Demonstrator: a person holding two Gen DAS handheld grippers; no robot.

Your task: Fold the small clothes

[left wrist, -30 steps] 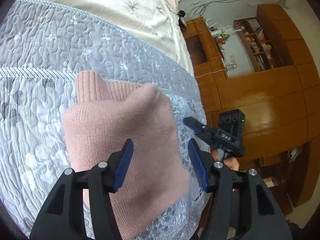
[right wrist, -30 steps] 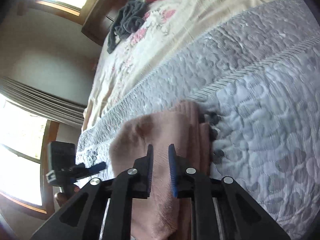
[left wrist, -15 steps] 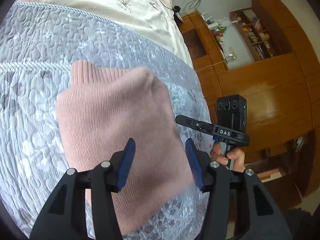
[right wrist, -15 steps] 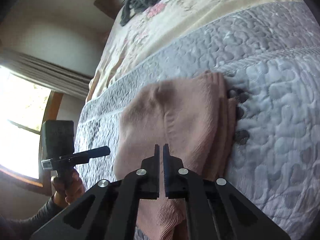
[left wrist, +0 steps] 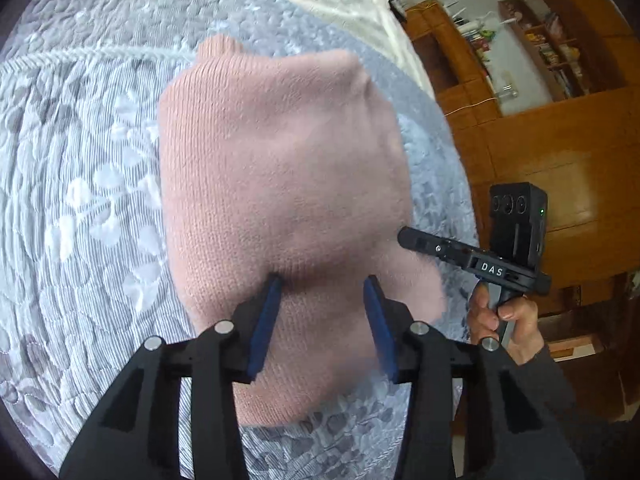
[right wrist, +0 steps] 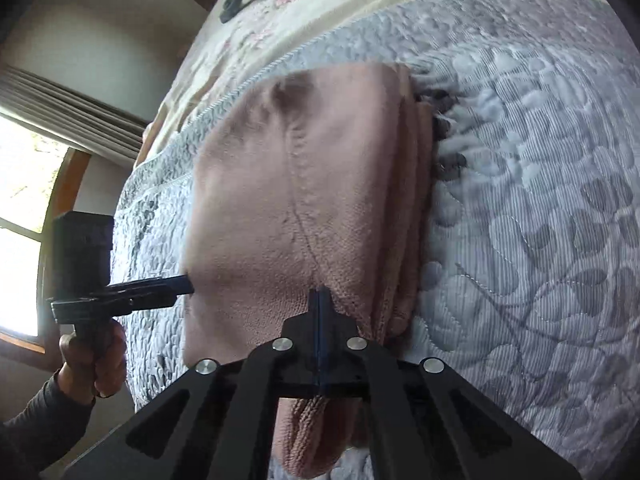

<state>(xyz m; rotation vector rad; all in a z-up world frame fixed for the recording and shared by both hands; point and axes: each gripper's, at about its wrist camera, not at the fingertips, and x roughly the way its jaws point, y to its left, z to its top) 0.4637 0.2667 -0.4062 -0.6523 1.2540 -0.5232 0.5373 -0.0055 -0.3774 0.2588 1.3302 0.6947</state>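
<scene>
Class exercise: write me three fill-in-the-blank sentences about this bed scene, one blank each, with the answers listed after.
1. The folded knit garment is ____ in colour.
2. The left claw over it is ____.
3. The right claw is ____.

Answers: pink; open; shut

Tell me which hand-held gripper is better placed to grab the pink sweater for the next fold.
Probably the left hand-held gripper: its jaws are open and straddle the pink sweater's near part. The right hand-held gripper is shut, its tips merely resting over the knit.
</scene>
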